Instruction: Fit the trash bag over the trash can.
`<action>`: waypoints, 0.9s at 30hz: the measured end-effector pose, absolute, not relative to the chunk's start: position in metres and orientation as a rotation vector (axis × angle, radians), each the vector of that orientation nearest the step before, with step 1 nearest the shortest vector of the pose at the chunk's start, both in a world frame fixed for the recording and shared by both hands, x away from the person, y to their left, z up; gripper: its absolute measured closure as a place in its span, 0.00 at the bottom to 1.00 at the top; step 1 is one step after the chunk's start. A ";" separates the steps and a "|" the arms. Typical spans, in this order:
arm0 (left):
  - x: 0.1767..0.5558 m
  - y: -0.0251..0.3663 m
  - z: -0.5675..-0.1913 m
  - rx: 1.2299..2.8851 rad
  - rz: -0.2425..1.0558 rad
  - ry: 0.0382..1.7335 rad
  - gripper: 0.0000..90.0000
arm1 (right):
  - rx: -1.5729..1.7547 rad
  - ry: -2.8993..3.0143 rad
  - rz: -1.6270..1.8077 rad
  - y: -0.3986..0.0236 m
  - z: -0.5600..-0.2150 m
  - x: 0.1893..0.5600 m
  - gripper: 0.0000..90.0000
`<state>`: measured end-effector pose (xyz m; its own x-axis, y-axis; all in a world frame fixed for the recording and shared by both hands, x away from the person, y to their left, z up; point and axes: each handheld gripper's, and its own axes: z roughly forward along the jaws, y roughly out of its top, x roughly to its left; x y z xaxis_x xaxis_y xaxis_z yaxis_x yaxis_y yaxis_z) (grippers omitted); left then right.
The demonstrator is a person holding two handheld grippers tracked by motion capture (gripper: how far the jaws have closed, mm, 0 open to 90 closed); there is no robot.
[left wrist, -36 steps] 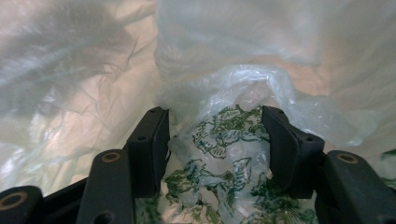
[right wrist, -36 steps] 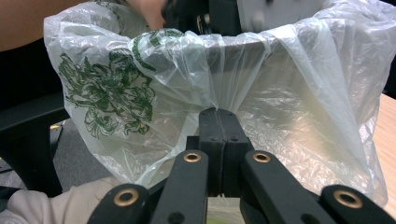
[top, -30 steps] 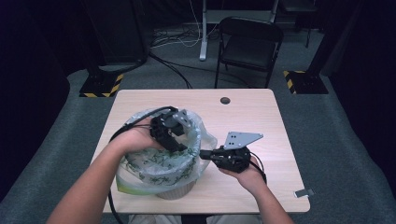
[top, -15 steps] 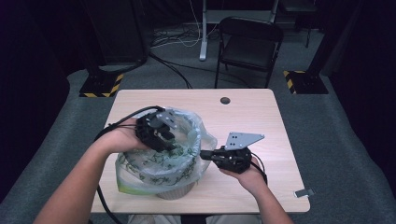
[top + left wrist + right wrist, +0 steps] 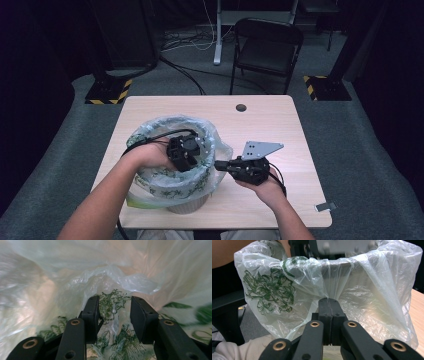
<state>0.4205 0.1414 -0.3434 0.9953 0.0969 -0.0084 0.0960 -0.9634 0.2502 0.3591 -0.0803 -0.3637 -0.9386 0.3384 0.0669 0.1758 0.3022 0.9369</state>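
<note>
Lowered into the bin since a second ago, the left gripper has narrowed its jaws, still apart around loose bag. At 3 o'clock, the right gripper pinches the bag's rim, holding it taut.

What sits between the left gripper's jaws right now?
Loose film of the plastic bag, with its green print, lies in the gap between the left gripper jaws; they stand apart, not pinching it, in the left gripper view.

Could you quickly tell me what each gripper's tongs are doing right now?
Left tongs: open, inside the plastic bag.
Right tongs: shut on the bag's outer film.
</note>
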 end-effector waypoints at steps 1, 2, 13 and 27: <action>0.421 0.141 -0.348 2.896 -0.004 0.158 0.65 | 0.479 2.416 1.709 -0.080 -0.364 0.359 1.00; 0.421 0.141 -0.348 2.896 -0.004 0.158 0.65 | 0.478 2.416 1.709 -0.080 -0.364 0.359 1.00; 0.421 0.140 -0.352 2.932 0.003 0.170 0.65 | 0.473 2.417 1.714 -0.078 -0.363 0.358 1.00; 0.402 0.209 -0.262 2.515 0.350 0.366 0.52 | 0.481 2.420 1.695 -0.084 -0.362 0.357 1.00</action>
<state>0.4023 0.2092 -0.2618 0.9284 0.3313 0.1682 0.1826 -0.8012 0.5699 0.3567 -0.0835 -0.3620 -0.9378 0.3416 0.0616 0.1746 0.3110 0.9342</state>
